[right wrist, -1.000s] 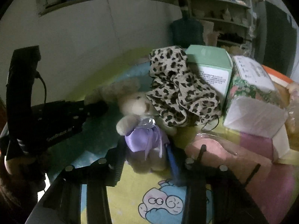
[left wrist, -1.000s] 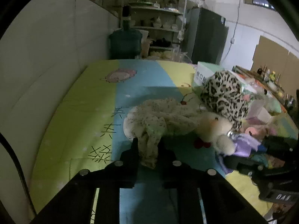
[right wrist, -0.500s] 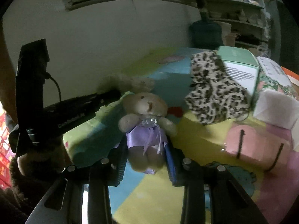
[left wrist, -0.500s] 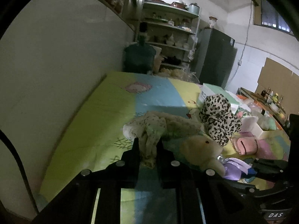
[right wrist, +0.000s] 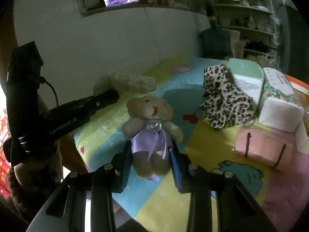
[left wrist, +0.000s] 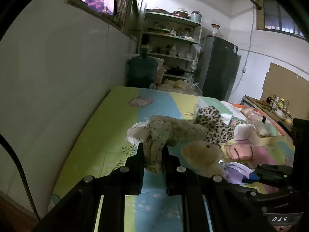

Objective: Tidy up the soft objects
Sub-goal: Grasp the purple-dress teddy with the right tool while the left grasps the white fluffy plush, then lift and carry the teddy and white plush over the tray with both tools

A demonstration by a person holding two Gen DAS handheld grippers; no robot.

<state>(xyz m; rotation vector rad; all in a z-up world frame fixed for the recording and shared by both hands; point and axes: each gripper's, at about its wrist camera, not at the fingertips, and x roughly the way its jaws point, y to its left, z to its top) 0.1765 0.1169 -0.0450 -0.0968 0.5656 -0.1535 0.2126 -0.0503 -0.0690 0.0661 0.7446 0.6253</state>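
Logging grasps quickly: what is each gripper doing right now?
Left gripper: shut on the speckled cloth, pinched between its fingers.
Right gripper: shut on the teddy bear, gripped at its lower body.

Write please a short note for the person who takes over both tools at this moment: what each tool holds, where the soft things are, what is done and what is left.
Left tool: shut on the speckled cloth, one fold pinched, the rest draped on the mat.
Right tool: shut on the teddy bear at its lower body, over the mat's near edge.
Leopard-print cloth: loose on the mat, beside the green box.
Pink pouch: on the mat, untouched.
Done: both things gripped.
Left: place them, then probably the leopard-print cloth and the pouch. No target spot shows.
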